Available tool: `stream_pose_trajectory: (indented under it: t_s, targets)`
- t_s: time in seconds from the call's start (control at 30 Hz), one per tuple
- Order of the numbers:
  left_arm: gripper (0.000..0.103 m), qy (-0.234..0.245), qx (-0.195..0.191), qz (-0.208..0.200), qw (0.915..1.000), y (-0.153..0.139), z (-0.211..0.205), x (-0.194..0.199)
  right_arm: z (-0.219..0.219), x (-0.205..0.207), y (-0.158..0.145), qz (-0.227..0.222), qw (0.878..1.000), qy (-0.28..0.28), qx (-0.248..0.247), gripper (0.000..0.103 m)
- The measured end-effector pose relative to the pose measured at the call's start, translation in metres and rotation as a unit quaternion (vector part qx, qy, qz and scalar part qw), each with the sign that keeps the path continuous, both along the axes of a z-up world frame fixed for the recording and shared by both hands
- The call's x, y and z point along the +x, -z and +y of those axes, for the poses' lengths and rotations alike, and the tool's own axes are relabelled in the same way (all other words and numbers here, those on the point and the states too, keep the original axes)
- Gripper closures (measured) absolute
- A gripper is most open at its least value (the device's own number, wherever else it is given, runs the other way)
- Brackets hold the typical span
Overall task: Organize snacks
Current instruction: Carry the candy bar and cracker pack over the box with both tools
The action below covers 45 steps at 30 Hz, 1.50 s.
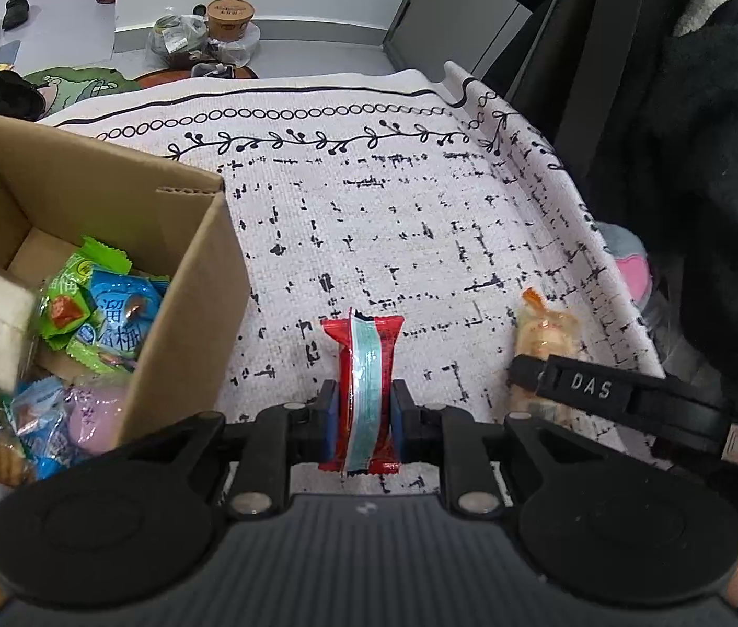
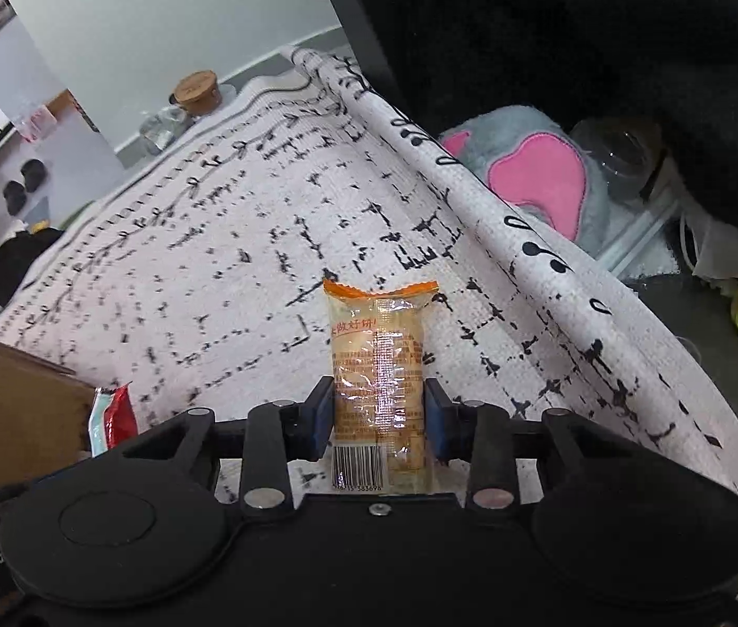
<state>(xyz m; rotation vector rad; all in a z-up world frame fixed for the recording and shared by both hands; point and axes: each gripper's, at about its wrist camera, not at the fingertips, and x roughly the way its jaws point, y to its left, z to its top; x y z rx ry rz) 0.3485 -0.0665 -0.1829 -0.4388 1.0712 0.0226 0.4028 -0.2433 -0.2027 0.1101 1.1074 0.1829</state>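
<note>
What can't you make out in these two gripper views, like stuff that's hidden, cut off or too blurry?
- Cardboard box: left wrist view, its left part is cut off by the frame edge.
- Red snack packet: left wrist view, its sides are covered by the left gripper.
- Orange cracker packet: right wrist view, its printing is too small to read; the right gripper hides its sides.
</note>
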Motion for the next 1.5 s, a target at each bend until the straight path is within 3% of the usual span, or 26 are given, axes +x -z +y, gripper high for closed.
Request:
stream_pose_trajectory:
  t_s: [0.77,1.0,1.5]
  targets:
    - [0.084,-0.003,0.018,-0.052,0.9985,-0.061,0.015,-0.045,-0.025,-0.073,-0.067,-0.069,0.991,0.047,0.105,0.069]
    - [0.084,-0.01,0.006,-0.06,0.9981,-0.077,0.034,-0.064,-0.013,-0.094,-0.082,-0.093,0.985,0.048,0.139,0.069]
    - [0.084,-0.026,0.027,-0.089,0.9954,-0.114,0.088,-0.088,0.044,-0.106,-0.099,-0.114,0.979,-0.008,0.169,0.069]
